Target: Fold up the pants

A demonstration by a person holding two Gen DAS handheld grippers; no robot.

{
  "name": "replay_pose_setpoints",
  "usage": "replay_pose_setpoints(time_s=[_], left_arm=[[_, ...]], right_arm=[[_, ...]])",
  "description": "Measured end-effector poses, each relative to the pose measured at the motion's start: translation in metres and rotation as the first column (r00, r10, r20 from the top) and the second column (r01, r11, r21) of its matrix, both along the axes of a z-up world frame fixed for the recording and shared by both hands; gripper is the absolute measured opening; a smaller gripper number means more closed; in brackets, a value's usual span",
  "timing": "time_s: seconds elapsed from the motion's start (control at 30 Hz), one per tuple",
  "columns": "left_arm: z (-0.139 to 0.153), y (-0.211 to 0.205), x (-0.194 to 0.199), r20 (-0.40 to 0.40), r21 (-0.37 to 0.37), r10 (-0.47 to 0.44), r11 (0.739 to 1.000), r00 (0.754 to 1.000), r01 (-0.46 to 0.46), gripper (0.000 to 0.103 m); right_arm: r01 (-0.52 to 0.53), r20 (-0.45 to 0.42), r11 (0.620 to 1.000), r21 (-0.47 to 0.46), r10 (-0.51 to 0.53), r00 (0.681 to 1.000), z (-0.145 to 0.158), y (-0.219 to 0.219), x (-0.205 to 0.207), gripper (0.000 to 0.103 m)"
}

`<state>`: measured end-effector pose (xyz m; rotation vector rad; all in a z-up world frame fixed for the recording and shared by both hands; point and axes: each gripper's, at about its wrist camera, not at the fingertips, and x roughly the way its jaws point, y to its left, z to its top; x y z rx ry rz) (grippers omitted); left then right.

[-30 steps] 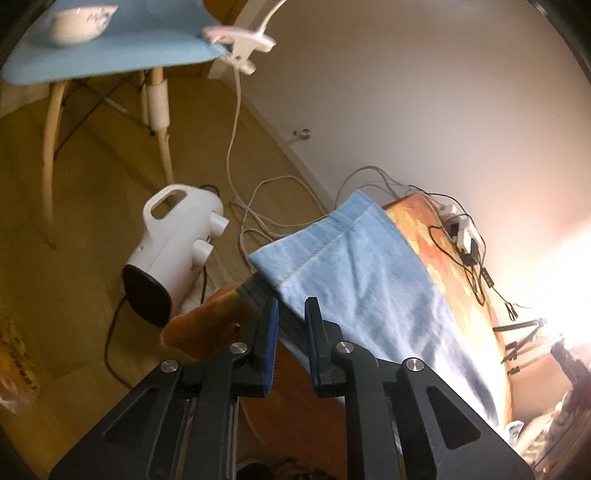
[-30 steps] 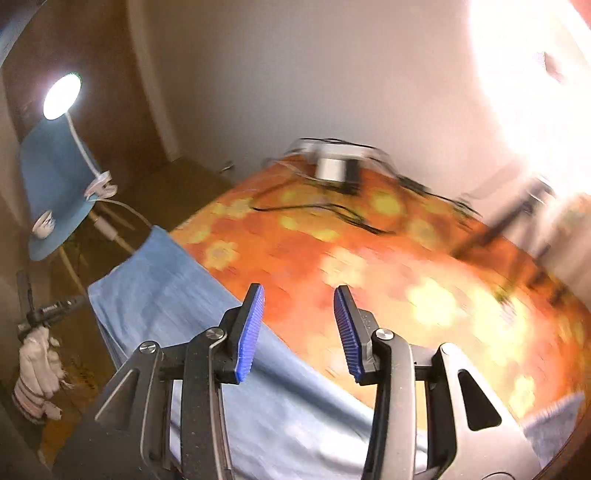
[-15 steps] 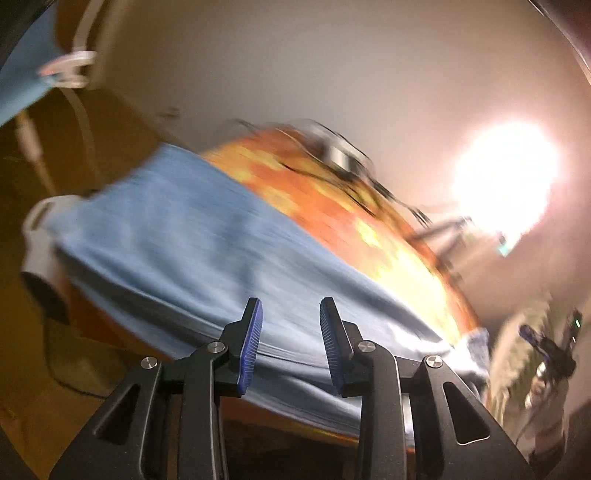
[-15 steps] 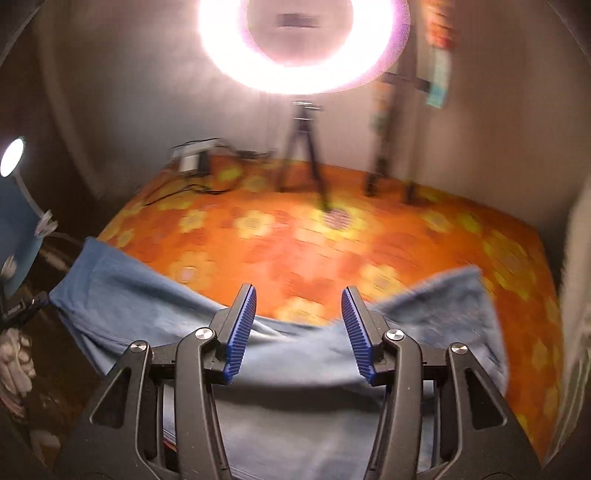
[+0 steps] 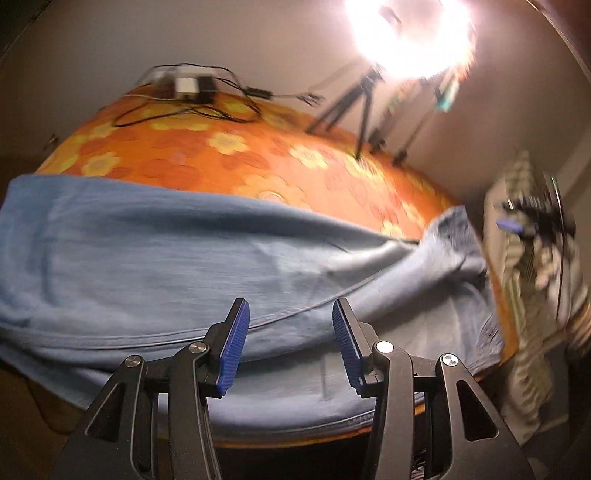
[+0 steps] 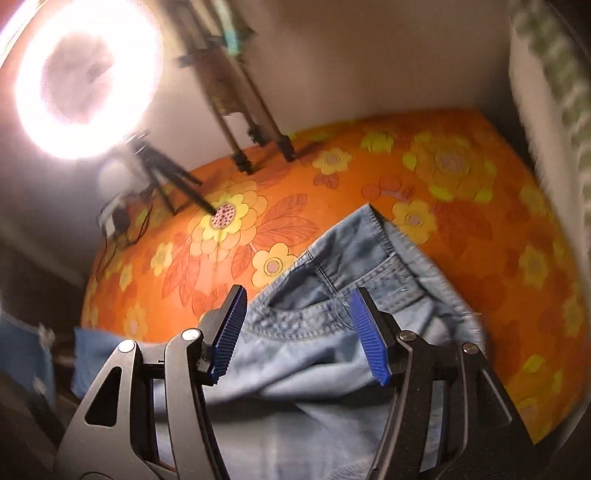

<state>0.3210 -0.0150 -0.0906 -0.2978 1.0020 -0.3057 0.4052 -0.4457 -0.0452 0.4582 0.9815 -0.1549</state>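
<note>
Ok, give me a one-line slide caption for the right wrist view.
Open right gripper poised over the waistband and pocket of light-blue jeans lying on an orange floral tablecloth, ring light glaring behind.

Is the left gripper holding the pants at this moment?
No, the left gripper is open, and the pants lie flat beyond its fingertips.

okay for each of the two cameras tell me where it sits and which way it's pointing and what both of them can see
Left wrist: sits on the left gripper, facing forward along its open fingers over the pants on the orange flowered bed, toward the ring light; only the gripper shows.
Right wrist: sits on the right gripper, looking down its open fingers at the pants' waistband and pocket; only the gripper shows.
Shared: the pants, the bed, the ring light and the tripod.
</note>
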Motion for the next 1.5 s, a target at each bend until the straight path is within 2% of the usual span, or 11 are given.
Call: replay_pose_setpoints(time_s=[0.07,0.13,0.3,0.4,0.6,0.9,0.97,1.03,1.13,1.3,1.5], left_arm=[[-0.004,-0.011,0.003,-0.006,0.018,-0.029,0.999,1.000,0.029,0.046],[-0.010,-0.019,0.005,-0.015,0.040,-0.054,0.998,0.998,0.055,0.046],[-0.022,-0.027,0.012,-0.031,0.079,-0.093,0.992,0.995,0.095,0.046],[-0.028,-0.028,0.014,-0.034,0.094,-0.114,0.989,0.993,0.117,0.046],[-0.036,-0.033,0.017,-0.035,0.109,-0.162,0.980,0.986,0.165,0.046],[-0.034,-0.055,0.018,-0.018,0.173,-0.257,0.951,0.966,0.256,0.050],[-0.034,-0.064,0.018,-0.018,0.209,-0.289,0.935,0.957,0.286,0.052],[-0.034,-0.071,0.018,-0.021,0.234,-0.311,0.923,0.950,0.307,0.053],[-0.036,-0.079,0.019,-0.023,0.267,-0.328,0.909,0.944,0.322,0.053],[-0.040,-0.084,0.017,-0.014,0.303,-0.330,0.898,0.944,0.319,0.053],[-0.041,-0.085,0.013,0.017,0.340,-0.319,0.893,0.947,0.295,0.053]], right_arm=[[0.033,-0.038,0.998,0.045,-0.031,0.999,-0.016,-0.001,0.020,0.061],[0.052,-0.080,0.998,0.040,-0.049,0.996,-0.031,0.006,0.043,0.061],[0.061,-0.187,0.996,-0.060,-0.071,0.980,-0.062,0.023,0.088,0.061],[0.093,-0.246,0.984,-0.150,-0.128,0.961,-0.081,0.027,0.107,0.061],[0.104,-0.298,0.959,-0.265,-0.184,0.937,-0.099,0.025,0.122,0.061],[0.056,-0.373,0.945,-0.322,-0.181,0.910,-0.127,0.021,0.124,0.061],[0.058,-0.358,0.949,-0.311,-0.174,0.917,-0.127,0.019,0.118,0.055],[0.061,-0.348,0.955,-0.289,-0.164,0.923,-0.125,0.017,0.111,0.034],[0.042,-0.322,0.962,-0.272,-0.132,0.938,-0.116,0.021,0.100,0.017],[0.063,-0.216,0.975,-0.213,-0.110,0.970,-0.083,0.021,0.068,0.012],[0.079,-0.039,0.988,-0.134,-0.085,0.996,-0.023,0.015,0.003,0.010]])
